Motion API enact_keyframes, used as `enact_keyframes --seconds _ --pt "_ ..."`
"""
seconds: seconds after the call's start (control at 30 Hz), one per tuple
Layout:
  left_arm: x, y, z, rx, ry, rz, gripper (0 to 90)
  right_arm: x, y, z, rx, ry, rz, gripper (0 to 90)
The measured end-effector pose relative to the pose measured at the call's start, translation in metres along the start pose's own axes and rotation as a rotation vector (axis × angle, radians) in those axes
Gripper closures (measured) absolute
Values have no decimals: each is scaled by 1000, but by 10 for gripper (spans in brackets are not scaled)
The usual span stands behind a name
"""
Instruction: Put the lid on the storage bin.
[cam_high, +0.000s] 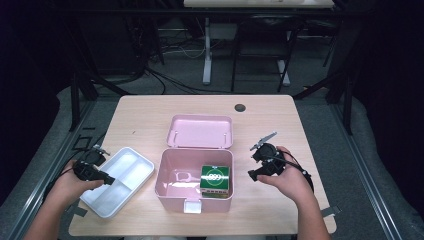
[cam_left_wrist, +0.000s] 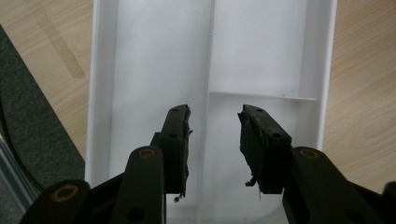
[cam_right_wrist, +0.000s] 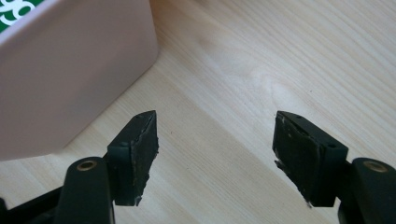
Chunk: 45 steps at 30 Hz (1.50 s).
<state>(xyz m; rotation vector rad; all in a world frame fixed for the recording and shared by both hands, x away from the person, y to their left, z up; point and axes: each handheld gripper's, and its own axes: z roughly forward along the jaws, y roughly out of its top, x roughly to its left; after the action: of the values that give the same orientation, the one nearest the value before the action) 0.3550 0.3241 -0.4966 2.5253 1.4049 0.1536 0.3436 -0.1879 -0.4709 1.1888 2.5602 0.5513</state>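
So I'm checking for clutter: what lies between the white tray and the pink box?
Nothing: in the high view, a narrow strip of bare table separates the white tray from the pink box.

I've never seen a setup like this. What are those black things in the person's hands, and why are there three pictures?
No robot here: a person holds black tongs in each hand. The high view looks down on the wooden table. The other two pictures come from cameras riding on the tongs. The left tongs hover over a white divided tray, straddling its dividing wall without pressing on it. The right tongs stand open over bare wood, beside an open pink box with its lid folded back. Inside the box sits a green carton. Nothing is held.
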Motion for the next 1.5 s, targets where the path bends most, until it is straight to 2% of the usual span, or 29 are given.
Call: enact_keyframes --seconds 0.13,0.17,0.2,0.3,0.53,0.73,0.77,1.0,1.13,1.5 --pt "0 10 2 36 -1 22 660 -1 0 -2 6 -7 1 309" --pt "0 12 3 56 1 33 663 -2 0 0 -10 -3 8 309" --pt "0 14 4 70 0 37 663 -2 -1 0 -14 -16 9 309" --pt "2 18 8 102 -8 46 675 -4 -2 -1 -19 -13 19 309" --pt "5 22 19 165 -17 58 711 -4 -5 -6 -32 -17 28 307" --pt "5 23 28 206 -5 60 741 -3 -6 -6 -34 -11 19 301" --pt "5 23 29 211 -5 62 747 -3 -5 -7 -18 -16 15 301" --pt "7 25 39 244 4 74 787 -3 -6 -6 -46 -21 25 300" --pt "6 27 44 258 2 84 808 -3 -6 -5 -34 -27 18 301" --pt "7 29 52 274 -24 66 867 -2 -6 -3 -17 -27 8 300"
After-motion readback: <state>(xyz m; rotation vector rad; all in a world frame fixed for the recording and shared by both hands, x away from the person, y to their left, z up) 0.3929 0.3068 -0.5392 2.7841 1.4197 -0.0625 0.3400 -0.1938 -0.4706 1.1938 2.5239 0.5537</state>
